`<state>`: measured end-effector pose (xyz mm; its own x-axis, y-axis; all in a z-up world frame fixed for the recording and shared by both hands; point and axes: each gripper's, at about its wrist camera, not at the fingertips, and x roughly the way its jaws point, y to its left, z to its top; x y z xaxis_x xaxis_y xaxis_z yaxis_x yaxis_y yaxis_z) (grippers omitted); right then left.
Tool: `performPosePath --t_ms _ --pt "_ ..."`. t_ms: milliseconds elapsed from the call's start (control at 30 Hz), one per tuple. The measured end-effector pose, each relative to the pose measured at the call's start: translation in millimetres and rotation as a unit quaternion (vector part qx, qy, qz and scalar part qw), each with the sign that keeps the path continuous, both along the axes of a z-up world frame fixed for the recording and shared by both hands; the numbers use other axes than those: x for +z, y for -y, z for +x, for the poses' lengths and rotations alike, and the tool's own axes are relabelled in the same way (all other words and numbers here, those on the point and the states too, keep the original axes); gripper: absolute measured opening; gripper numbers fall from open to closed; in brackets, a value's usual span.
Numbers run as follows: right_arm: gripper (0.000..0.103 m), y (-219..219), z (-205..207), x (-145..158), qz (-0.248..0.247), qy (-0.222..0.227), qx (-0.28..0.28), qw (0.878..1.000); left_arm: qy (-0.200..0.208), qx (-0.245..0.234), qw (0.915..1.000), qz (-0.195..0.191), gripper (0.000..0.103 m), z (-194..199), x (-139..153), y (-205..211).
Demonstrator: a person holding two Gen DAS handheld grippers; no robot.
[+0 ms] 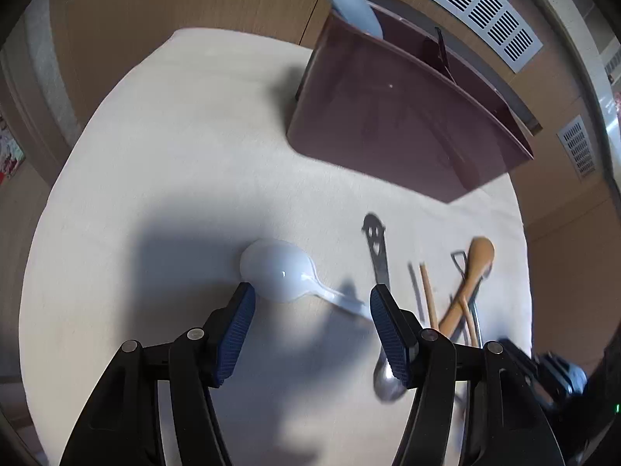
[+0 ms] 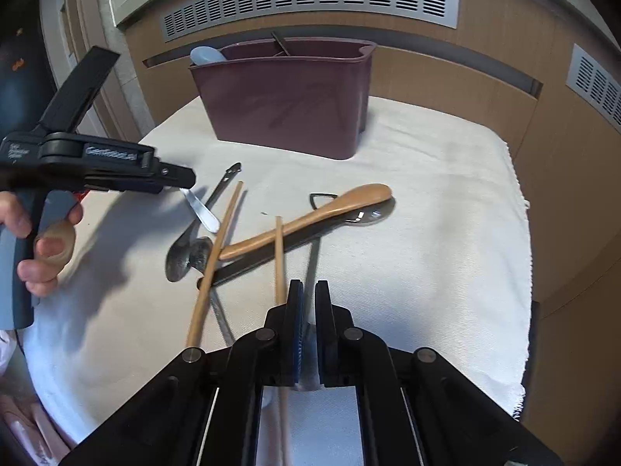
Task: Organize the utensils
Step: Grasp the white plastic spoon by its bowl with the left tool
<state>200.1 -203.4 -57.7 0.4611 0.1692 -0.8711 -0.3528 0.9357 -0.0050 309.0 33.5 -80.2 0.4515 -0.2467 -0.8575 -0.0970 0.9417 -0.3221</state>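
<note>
Spoon (image 1: 277, 272) near cloth (image 1: 155, 155) centre

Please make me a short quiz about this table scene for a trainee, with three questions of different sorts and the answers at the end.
1. True or false: the right gripper has its jaws wide open.
2. What lies on the white cloth between the fingers of the open left gripper?
A. a white plastic spoon
B. a glass cup
C. a folded napkin
3. Fill in: the spoon standing in the maroon utensil holder is ___ in colour.

Key: 1 false, the jaws are shut. 2 A. 3 light blue.
</note>
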Motion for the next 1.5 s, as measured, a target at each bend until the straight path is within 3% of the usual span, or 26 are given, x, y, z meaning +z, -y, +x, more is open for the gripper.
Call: performPosePath --t_ms 167,267,300,367,467,533,600,800,867,933,967,1067,1133,1200,1300,1367,1500 --pt "0.01 2.9 0.1 -1.1 -0.02 0.007 -0.009 1.0 0.027 0.001 0.997 0.072 0.062 23.8 -2.1 23.7" --pt "0.045 3.3 1.8 -0.6 -0.018 0.009 -0.015 1.0 0.05 -0.007 0.9915 0.12 0.06 30.8 -5.6 36.5" --pt "0.059 2.7 1.1 0.4 -0.018 0.012 -0.015 1.0 0.056 -0.014 0.9899 0.13 0.053 30.4 -6.1 39.2" --pt "0.065 0.4 -0.4 3.5 -0.019 0.021 -0.013 1.0 0.07 -0.038 0.9857 0.148 0.04 25.3 -6.1 42.7" --pt "0.077 -8.3 -0.1 6.1 -0.04 0.03 -0.006 0.999 0.085 -0.08 0.98 0.161 0.04 13.1 -5.9 42.1" --pt "0.093 -14.8 -0.4 7.3 -0.056 0.039 0.0 0.998 0.093 -0.107 0.9759 0.166 0.04 2.7 -6.2 37.0" --pt "0.103 -22.9 -2.1 9.8 -0.063 0.053 0.008 0.997 0.096 -0.136 0.9728 0.161 0.04 -7.7 -6.5 29.0" --pt "0.103 -40.6 5.5 14.4 0.0 0.023 0.017 1.0 0.107 -0.214 0.9603 0.143 0.04 -30.5 -5.2 14.7" --pt "0.091 -48.5 8.2 12.2 0.014 0.008 0.027 1.0 0.11 -0.23 0.957 0.138 0.04 -37.1 -6.5 14.2" --pt "0.037 -56.4 10.6 6.3 0.013 -0.012 0.032 0.999 0.114 -0.239 0.9552 0.132 0.04 -41.1 -6.7 14.9" --pt "0.028 -59.6 14.9 -0.7 0.018 -0.04 0.033 0.999 0.117 -0.241 0.9549 0.129 0.04 -42.4 -5.8 16.4" --pt "0.023 -62.9 21.4 -14.6 0.046 -0.086 0.031 0.995 0.124 -0.248 0.9545 0.109 0.04 -46.6 -2.7 16.9" --pt "0.014 -68.0 19.9 -15.7 0.033 -0.072 0.032 0.996 0.127 -0.247 0.9545 0.108 0.041 -49.2 -0.6 17.4" --pt "0.014 -72.5 21.1 -15.7 0.021 -0.062 0.034 0.997 0.127 -0.241 0.9558 0.11 0.041 -48.1 1.1 20.4" --pt "0.013 -78.5 25.8 -17.3 -0.007 -0.052 0.03 0.998 0.116 -0.221 0.9625 0.106 0.042 -49.3 7.7 15.4" --pt "0.007 -81.4 28.1 -18.2 -0.024 -0.052 0.03 0.998 0.104 -0.203 0.9688 0.098 0.047 -49.6 11.8 9.3" --pt "0.004 -72.0 24.3 -19.2 -0.019 -0.054 0.027 0.998 0.073 -0.176 0.9794 0.067 0.05 -51.7 16.3 1.2"
